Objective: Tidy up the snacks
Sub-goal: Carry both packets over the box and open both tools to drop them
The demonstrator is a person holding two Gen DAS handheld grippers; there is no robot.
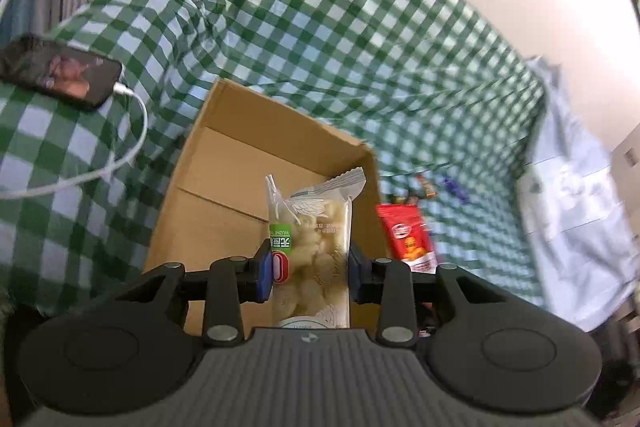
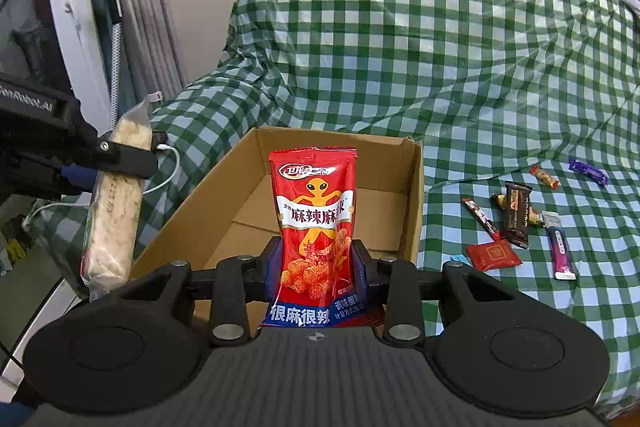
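Note:
In the left wrist view my left gripper [image 1: 308, 267] is shut on a clear packet of pale puffed snacks [image 1: 316, 223], held upright over the near edge of an open cardboard box [image 1: 224, 155]. The box inside looks bare. My right gripper [image 2: 318, 263] is shut on a red spicy snack packet [image 2: 314, 211], upright in front of the same box [image 2: 412, 195]. The right wrist view also shows the left gripper [image 2: 120, 163] at the far left with the pale packet [image 2: 114, 211]. The red packet [image 1: 408, 231] appears just right of the box in the left wrist view.
The box sits on a green-and-white checked cloth [image 2: 440, 67]. Several small wrapped snacks [image 2: 516, 219] lie on the cloth to the right of the box. A phone [image 1: 60, 75] with a white charging cable [image 1: 132, 131] lies to its left. Curtains and a wall stand behind.

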